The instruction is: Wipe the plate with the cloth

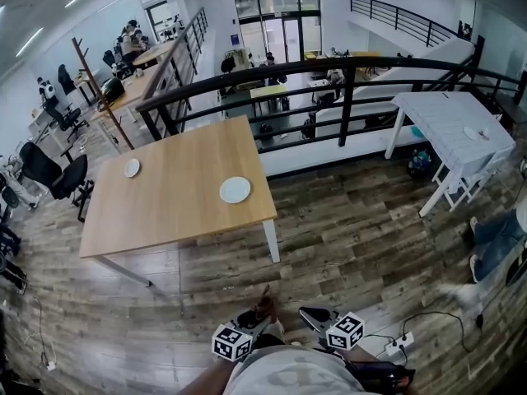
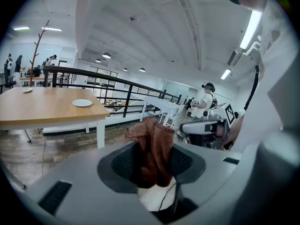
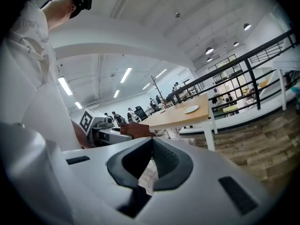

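A white plate (image 1: pixel 235 189) lies near the right edge of the wooden table (image 1: pixel 181 204), well ahead of me. In the left gripper view the plate (image 2: pixel 82 103) is far off to the left. My left gripper (image 2: pixel 152 146) is shut on a red-brown cloth (image 2: pixel 154 135), which bunches up out of the jaws. From the head view the cloth (image 1: pixel 265 306) and the left gripper (image 1: pixel 260 313) are low, close to my body. My right gripper (image 3: pixel 153 142) is shut with nothing in it, held beside the left one (image 3: pixel 101 125). The plate (image 3: pixel 191 109) appears distant there too.
A smaller plate (image 1: pixel 132 168) sits at the table's left side. A black railing (image 1: pixel 346 72) runs behind the table. A white table (image 1: pixel 449 126) stands at the right. A person's legs (image 1: pixel 494 241) and a power strip with cables (image 1: pixel 399 344) are on the wooden floor nearby.
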Available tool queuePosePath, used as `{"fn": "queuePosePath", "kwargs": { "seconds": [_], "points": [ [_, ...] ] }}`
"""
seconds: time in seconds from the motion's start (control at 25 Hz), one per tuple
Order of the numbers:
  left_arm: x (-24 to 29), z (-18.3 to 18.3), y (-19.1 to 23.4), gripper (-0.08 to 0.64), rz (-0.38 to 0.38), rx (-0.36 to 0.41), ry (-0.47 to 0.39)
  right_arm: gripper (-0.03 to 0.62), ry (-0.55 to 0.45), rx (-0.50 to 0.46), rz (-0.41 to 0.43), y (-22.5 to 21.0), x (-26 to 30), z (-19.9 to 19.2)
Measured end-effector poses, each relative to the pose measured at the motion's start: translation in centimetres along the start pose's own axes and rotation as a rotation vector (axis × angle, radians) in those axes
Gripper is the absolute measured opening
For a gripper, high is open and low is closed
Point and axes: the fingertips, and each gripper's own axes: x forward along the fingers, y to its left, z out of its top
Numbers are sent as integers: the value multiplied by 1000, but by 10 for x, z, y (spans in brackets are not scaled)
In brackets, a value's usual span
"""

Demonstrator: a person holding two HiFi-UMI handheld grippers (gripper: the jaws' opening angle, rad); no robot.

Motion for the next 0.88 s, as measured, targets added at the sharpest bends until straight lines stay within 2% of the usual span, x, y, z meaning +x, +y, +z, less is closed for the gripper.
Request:
{"fn": "queuePosePath", "kwargs": {
  "seconds": [0.16, 0.4, 0.88],
  "points": [
    [16, 7, 6, 170, -31, -3, 2, 13, 22, 7, -25, -11, 3, -2],
    [43, 33, 30, 169, -75, 16, -1, 13, 26, 1, -62, -39, 22, 22],
    [72, 98, 130, 169, -122, 29, -13, 12, 34, -48, -92, -95, 122, 94]
  ]
}}
